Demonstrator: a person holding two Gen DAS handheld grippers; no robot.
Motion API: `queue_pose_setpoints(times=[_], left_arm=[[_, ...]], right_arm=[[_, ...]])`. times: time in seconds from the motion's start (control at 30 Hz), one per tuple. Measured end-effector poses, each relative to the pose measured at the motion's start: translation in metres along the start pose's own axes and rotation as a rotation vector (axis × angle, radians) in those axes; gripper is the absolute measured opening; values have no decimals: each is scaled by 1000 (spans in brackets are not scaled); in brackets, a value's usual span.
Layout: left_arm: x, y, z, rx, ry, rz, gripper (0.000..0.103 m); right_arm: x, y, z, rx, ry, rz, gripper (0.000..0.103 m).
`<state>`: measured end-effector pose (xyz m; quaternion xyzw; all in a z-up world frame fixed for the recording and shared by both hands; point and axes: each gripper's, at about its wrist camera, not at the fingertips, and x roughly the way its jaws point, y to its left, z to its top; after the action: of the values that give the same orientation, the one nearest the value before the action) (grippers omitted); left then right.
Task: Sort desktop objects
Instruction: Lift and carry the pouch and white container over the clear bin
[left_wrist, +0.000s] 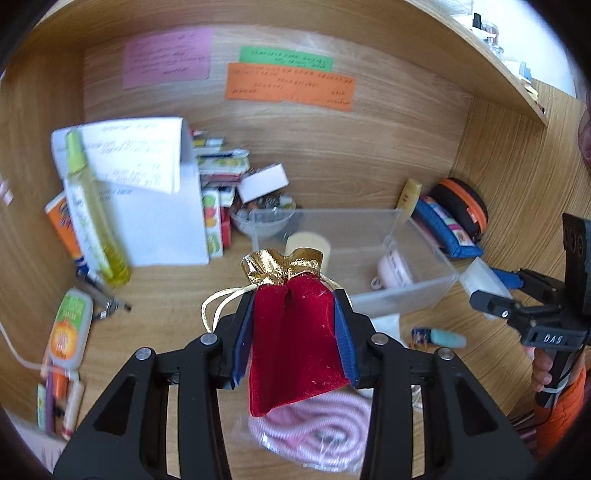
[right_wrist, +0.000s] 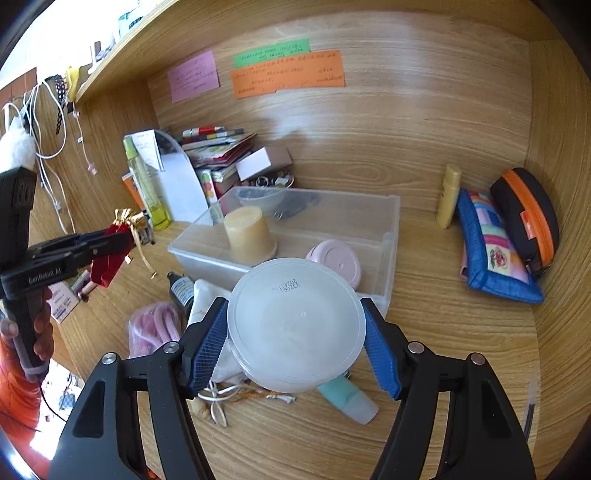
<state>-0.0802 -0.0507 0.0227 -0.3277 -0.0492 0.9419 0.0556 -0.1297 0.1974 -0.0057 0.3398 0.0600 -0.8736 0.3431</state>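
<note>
Clamping a red velvet pouch (left_wrist: 295, 339), left tongs (left_wrist: 295, 314); right tongs (right_wrist: 295, 332) grip a round frosted plastic tub (right_wrist: 295, 325).

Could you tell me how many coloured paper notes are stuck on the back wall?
3: a pink note on the left, a green note to its right, and an orange note directly beneath the green one.

Occluded / unreadable bits
Wall notes (left_wrist: 290, 86) blurred, unreadable; pink cord (left_wrist: 317, 432) half hidden by red pouch (left_wrist: 295, 332); teal tube (right_wrist: 347, 400) part-covered by round tub (right_wrist: 295, 325).
</note>
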Motion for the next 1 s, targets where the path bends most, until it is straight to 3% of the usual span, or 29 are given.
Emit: queue_pose_setpoints(times=[0.57, 1.0], left_arm=[[57, -39, 60, 75, 16, -68, 41], [124, -46, 83, 134, 120, -117, 41]], right_arm=[[47, -22, 46, -16, 56, 6, 66], [85, -39, 66, -10, 92, -44, 66]])
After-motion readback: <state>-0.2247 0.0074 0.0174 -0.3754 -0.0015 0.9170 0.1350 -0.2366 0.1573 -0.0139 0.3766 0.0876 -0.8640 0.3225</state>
